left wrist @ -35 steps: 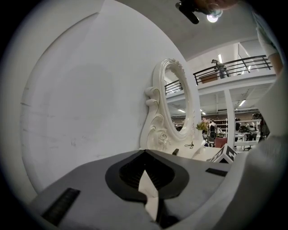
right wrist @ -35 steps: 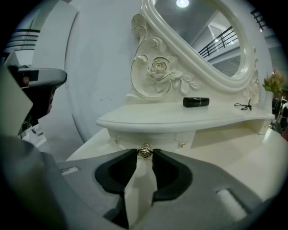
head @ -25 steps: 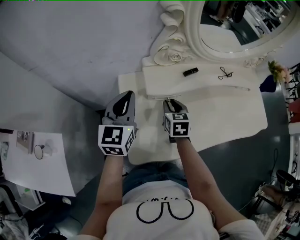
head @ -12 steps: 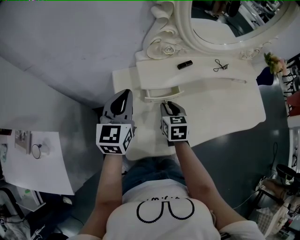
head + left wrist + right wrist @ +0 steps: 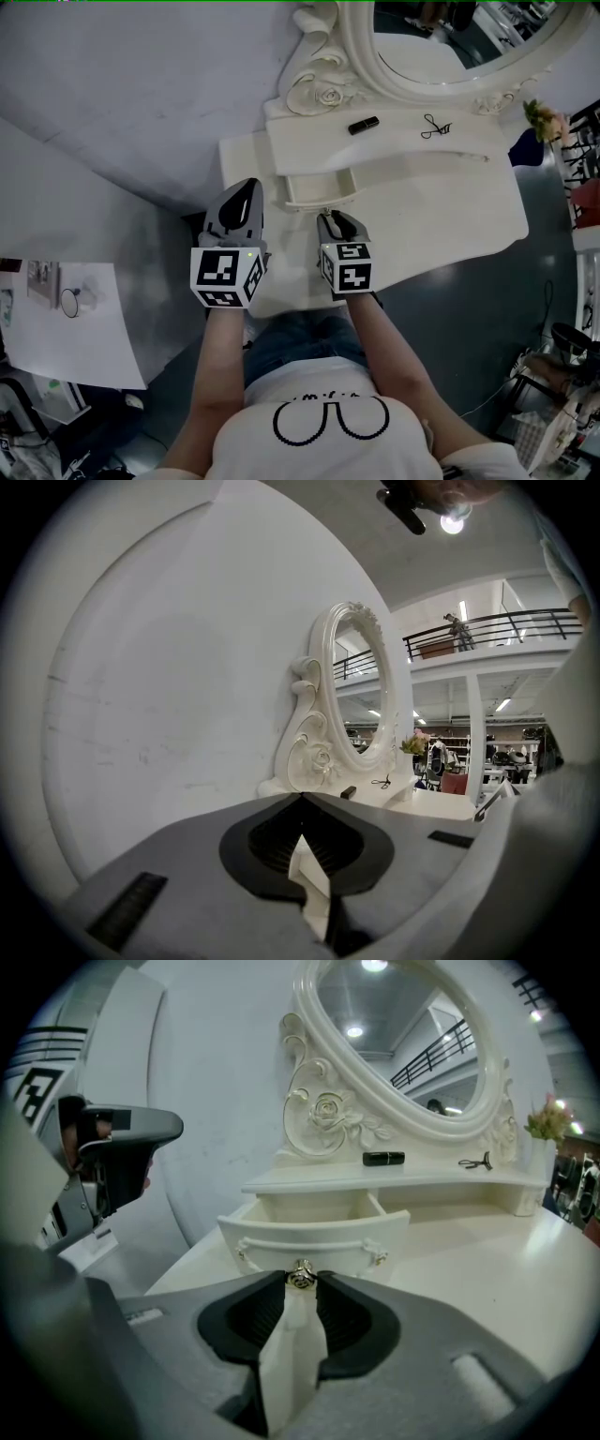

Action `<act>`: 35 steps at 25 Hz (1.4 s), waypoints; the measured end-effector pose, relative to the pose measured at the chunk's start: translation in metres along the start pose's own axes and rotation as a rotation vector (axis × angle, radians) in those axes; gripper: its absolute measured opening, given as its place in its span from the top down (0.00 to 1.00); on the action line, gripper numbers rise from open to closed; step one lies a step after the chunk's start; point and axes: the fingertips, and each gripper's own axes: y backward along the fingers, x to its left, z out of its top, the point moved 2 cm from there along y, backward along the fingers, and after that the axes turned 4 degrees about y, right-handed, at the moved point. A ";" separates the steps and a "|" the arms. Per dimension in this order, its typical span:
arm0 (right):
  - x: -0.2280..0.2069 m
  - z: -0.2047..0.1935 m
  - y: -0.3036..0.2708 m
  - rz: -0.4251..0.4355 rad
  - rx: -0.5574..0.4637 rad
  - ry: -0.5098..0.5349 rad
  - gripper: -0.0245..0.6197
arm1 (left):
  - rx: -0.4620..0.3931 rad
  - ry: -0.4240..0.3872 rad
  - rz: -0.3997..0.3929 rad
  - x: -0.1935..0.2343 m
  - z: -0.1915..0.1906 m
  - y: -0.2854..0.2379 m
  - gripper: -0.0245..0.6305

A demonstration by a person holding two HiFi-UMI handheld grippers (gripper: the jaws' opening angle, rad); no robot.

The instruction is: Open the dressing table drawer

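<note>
The white dressing table (image 5: 450,216) has a small drawer (image 5: 319,189) under its raised shelf, and the drawer stands pulled partway out. In the right gripper view the drawer's curved front (image 5: 314,1232) faces me and its empty inside shows. My right gripper (image 5: 326,217) is shut on the drawer's small metal knob (image 5: 301,1275), which sits pinched between the two tips. My left gripper (image 5: 250,188) hangs shut and empty over the table's left edge, beside the drawer, touching nothing. In the left gripper view its tips (image 5: 302,799) meet, aimed along the wall towards the mirror.
On the shelf lie a black tube (image 5: 364,125) and a small black eyelash curler (image 5: 432,127). The oval mirror (image 5: 441,42) with its carved frame rises behind. Flowers (image 5: 546,120) stand at the table's far right. A white sheet (image 5: 75,328) lies on the floor at left.
The drawer has slid out of the table towards me, with the right gripper drawing back on its knob. The left gripper has stayed where it was.
</note>
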 end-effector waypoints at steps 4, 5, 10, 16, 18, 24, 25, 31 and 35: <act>-0.001 -0.002 0.003 0.015 -0.018 -0.013 0.78 | -0.001 0.000 -0.004 -0.004 -0.001 0.000 0.96; -0.002 -0.002 0.004 0.018 -0.023 -0.013 0.75 | -0.001 0.000 -0.006 -0.004 -0.001 0.000 0.96; -0.005 0.001 0.016 0.025 -0.044 -0.029 0.67 | 0.002 -0.005 -0.016 -0.007 -0.001 0.001 0.96; -0.014 0.018 0.046 0.023 -0.136 -0.031 0.67 | -0.009 -0.015 -0.017 -0.014 0.003 0.004 0.96; -0.019 0.026 0.060 0.017 -0.178 -0.032 0.69 | -0.011 -0.021 -0.020 -0.018 0.005 0.008 0.96; -0.030 0.050 0.103 -0.018 -0.269 0.021 0.97 | -0.038 -0.052 -0.033 -0.035 0.018 0.020 0.96; -0.031 0.054 0.110 -0.019 -0.284 0.033 0.97 | -0.044 -0.057 -0.035 -0.037 0.021 0.022 0.96; -0.028 0.086 0.159 -0.054 -0.370 0.115 0.97 | -0.072 -0.082 -0.054 -0.060 0.046 0.035 0.96; -0.031 0.102 0.192 -0.096 -0.393 0.173 0.97 | -0.110 -0.115 -0.075 -0.078 0.068 0.042 0.96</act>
